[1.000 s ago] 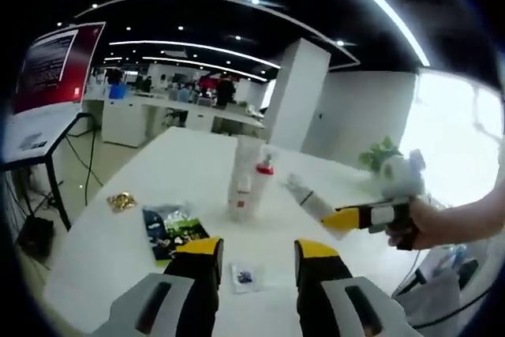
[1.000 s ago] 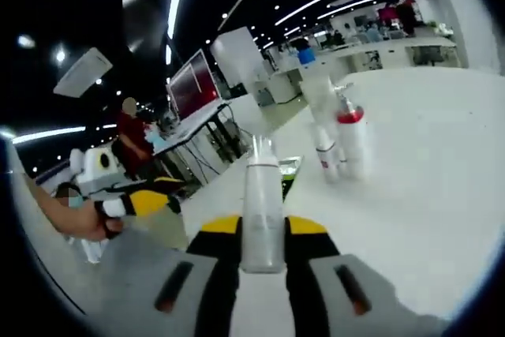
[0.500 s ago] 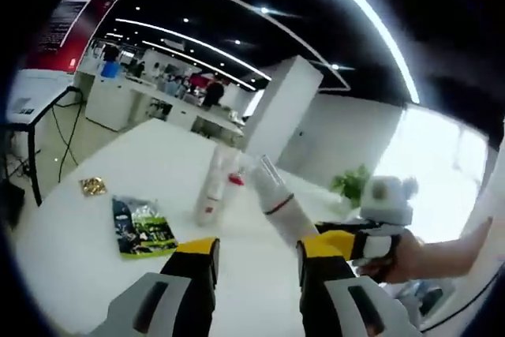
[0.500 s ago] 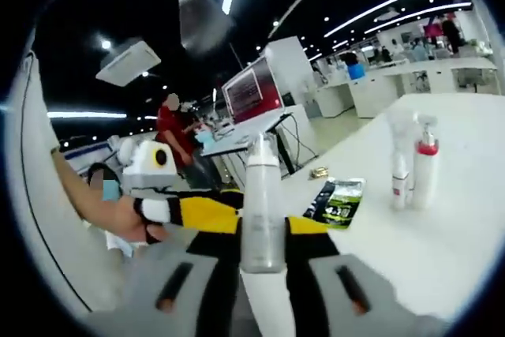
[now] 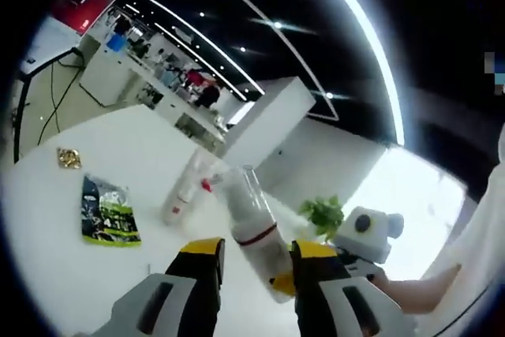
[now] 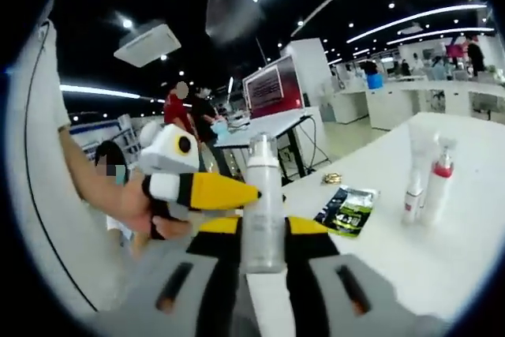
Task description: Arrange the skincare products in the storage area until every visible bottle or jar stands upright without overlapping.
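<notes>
My right gripper [image 6: 263, 230] is shut on a whitish bottle [image 6: 263, 203] that points away along its jaws. In the left gripper view this same bottle [image 5: 251, 222], with a red band, hangs tilted between the spread jaws of my left gripper [image 5: 258, 249], which is open; whether they touch it I cannot tell. The right gripper [image 5: 282, 282] comes in from the lower right, and the left gripper [image 6: 237, 192] shows beside the bottle's cap. Two more bottles stand upright together on the white table [image 6: 442, 258]: a white tube [image 6: 413, 183] [image 5: 180, 195] and a red-collared pump bottle [image 6: 439, 183] [image 5: 207, 187].
A green snack packet [image 5: 109, 211] [image 6: 347, 207] lies flat on the table near a small gold wrapper [image 5: 69, 158] [image 6: 332, 179]. A potted plant [image 5: 319, 212] stands at the far side. People and desks fill the room beyond [image 6: 189, 112].
The two grippers have come together: the bottle held by the right gripper now lies between the left gripper's jaws. Both views have tilted upward.
</notes>
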